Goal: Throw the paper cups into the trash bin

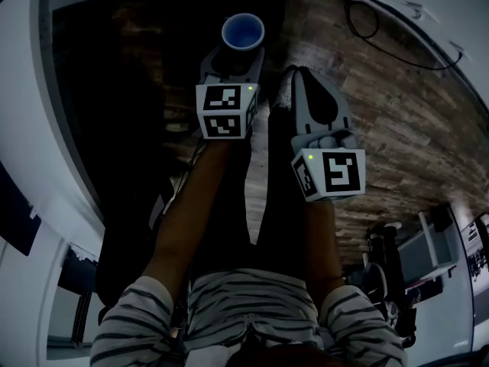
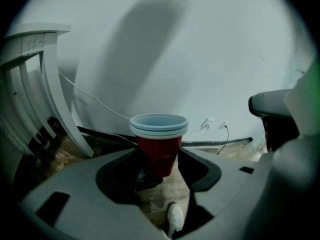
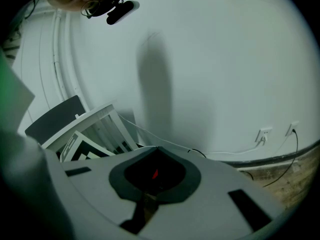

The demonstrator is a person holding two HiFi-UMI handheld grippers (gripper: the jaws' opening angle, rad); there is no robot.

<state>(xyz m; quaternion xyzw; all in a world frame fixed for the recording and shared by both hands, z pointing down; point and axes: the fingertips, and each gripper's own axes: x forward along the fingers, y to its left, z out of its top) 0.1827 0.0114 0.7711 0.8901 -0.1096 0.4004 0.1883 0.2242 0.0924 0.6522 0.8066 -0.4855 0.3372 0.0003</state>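
Note:
A stack of paper cups (image 2: 159, 146), red outside with pale rims, stands upright between the jaws of my left gripper (image 2: 158, 170), which is shut on its lower body. In the head view the cups' round mouth (image 1: 243, 31) shows just beyond the left gripper (image 1: 241, 52), held above the wooden floor. My right gripper (image 1: 302, 79) is beside it to the right, with its jaws shut and nothing between them. In the right gripper view the jaw tips (image 3: 154, 149) meet, and a red speck shows through the hollow behind them. No trash bin is clearly visible.
A white slatted piece of furniture (image 2: 37, 79) stands left of the cups against a white wall (image 2: 200, 49). A cable and wall sockets (image 2: 207, 123) run along the skirting. My shoe (image 2: 175, 219) is on the plank floor (image 1: 397, 121). A dark area (image 1: 114, 90) lies at the left.

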